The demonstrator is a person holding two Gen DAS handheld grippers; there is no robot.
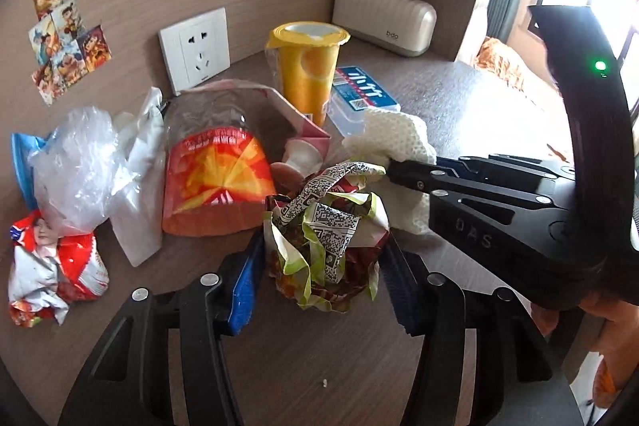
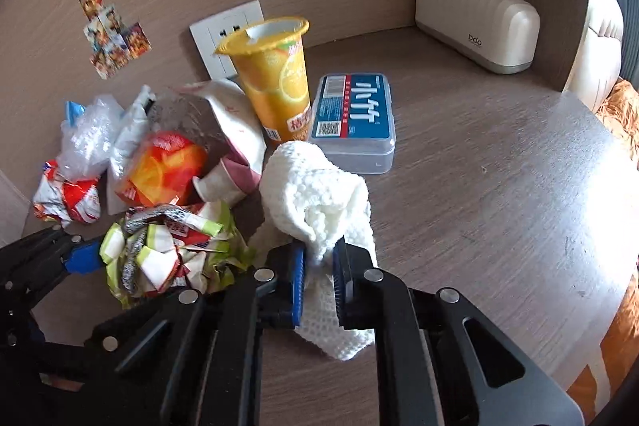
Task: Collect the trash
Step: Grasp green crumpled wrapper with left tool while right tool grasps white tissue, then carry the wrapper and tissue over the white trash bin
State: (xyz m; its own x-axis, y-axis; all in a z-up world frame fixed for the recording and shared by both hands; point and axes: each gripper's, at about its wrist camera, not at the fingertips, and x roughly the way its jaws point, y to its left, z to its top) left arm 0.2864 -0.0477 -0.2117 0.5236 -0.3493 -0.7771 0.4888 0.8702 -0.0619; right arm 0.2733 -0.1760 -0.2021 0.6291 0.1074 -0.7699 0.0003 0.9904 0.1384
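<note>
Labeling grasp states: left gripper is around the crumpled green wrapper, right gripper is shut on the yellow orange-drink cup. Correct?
One error. The right gripper is shut on the white foam net, not the yellow orange-drink cup, which stands untouched behind it by the wall; the right wrist view shows this. The left gripper around the crumpled green wrapper is right.

The beige case [image 2: 477, 22] reads "bdo"; the right gripper [image 1: 393, 168] apparently bears "DAS".

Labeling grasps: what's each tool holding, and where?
Right tool: shut on the white cloth, at its near folded edge. Left tool: straddles the crumpled wrapper, contact unclear.
</note>
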